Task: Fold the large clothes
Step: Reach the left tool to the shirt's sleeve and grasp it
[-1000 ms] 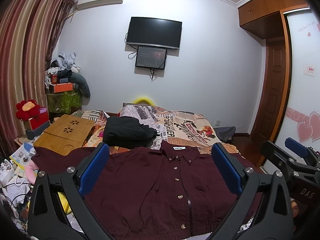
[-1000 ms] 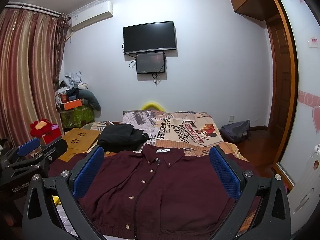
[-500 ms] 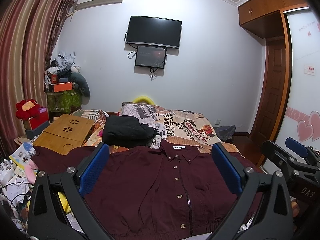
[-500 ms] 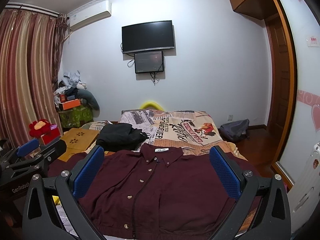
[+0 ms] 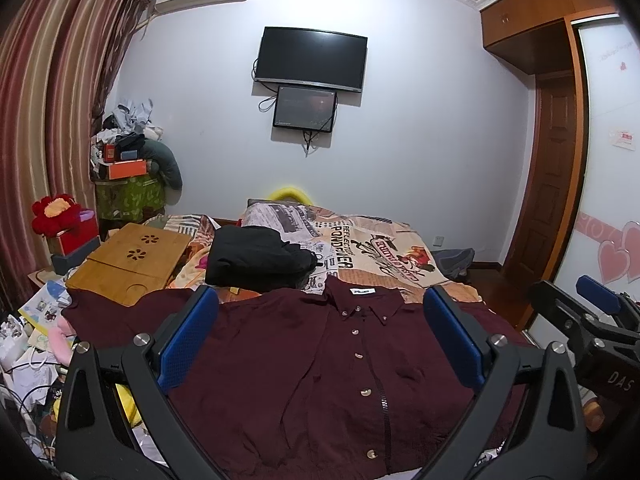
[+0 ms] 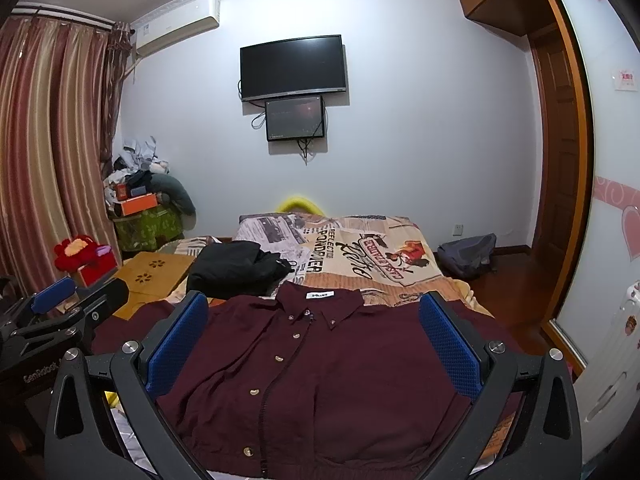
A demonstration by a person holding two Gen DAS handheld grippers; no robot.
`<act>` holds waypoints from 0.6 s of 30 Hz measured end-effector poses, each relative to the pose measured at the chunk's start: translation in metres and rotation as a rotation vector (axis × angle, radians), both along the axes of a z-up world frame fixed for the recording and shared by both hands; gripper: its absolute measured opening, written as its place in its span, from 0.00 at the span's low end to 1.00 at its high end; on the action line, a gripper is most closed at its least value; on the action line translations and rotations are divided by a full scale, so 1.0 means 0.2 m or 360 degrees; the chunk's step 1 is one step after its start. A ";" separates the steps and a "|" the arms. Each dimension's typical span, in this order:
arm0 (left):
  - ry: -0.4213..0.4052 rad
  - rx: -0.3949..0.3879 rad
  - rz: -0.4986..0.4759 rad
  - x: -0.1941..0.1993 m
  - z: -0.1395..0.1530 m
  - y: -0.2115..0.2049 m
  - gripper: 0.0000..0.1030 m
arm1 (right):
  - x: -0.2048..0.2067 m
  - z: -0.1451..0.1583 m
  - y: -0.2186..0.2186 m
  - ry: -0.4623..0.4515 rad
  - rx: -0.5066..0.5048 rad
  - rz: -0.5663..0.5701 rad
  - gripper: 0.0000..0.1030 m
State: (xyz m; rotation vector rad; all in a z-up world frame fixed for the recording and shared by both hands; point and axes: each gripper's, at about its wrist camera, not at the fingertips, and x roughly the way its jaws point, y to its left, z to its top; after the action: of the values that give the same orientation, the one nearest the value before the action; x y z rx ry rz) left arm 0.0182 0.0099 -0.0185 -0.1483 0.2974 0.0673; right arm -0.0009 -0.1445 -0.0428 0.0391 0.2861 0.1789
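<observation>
A large maroon button-up shirt (image 5: pixel 312 368) lies flat and face up on the bed, collar toward the far wall, sleeves spread to both sides. It also shows in the right wrist view (image 6: pixel 340 372). My left gripper (image 5: pixel 320 300) is open and empty, held above the shirt's near half. My right gripper (image 6: pixel 314 300) is open and empty, also above the shirt. The right gripper shows at the right edge of the left wrist view (image 5: pixel 588 320); the left gripper shows at the left edge of the right wrist view (image 6: pixel 52 320).
A folded black garment (image 5: pixel 256 258) lies on the patterned bedspread (image 5: pixel 380 248) beyond the collar. A wooden lap tray (image 5: pixel 132 260) sits left of it. Clutter and papers (image 5: pixel 28 332) crowd the left side. A grey backpack (image 6: pixel 468 254) lies on the floor by the door.
</observation>
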 end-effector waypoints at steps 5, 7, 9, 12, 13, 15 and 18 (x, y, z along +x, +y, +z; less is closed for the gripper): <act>0.0019 -0.0036 0.0014 0.06 -0.02 0.06 1.00 | 0.05 -0.01 0.01 0.0016 -0.0025 -0.0018 1.00; 0.0022 -0.0052 0.0024 0.09 -0.02 0.12 1.00 | 0.07 -0.01 0.02 0.0017 -0.0039 -0.0030 1.00; 0.0019 -0.0059 0.0050 0.11 -0.01 0.17 1.00 | 0.10 -0.02 0.03 0.0015 -0.0059 -0.0042 1.00; 0.0008 -0.0084 0.0116 0.16 0.00 0.30 1.00 | 0.15 -0.02 0.04 0.0011 -0.0089 -0.0058 1.00; 0.0011 -0.0092 0.0153 0.19 0.01 0.37 1.00 | 0.17 -0.02 0.05 0.0012 -0.0100 -0.0060 1.00; 0.0016 -0.0092 0.0212 0.23 0.01 0.46 1.00 | 0.22 -0.03 0.07 0.0021 -0.0115 -0.0056 1.00; 0.0042 -0.0084 0.0321 0.28 -0.02 0.63 1.00 | 0.28 -0.05 0.09 0.0042 -0.0137 -0.0047 1.00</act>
State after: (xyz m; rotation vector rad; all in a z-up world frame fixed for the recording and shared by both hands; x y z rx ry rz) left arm 0.0752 0.1366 -0.0219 -0.2297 0.3101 0.2618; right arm 0.0555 -0.1261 -0.0531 -0.0397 0.3193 0.1368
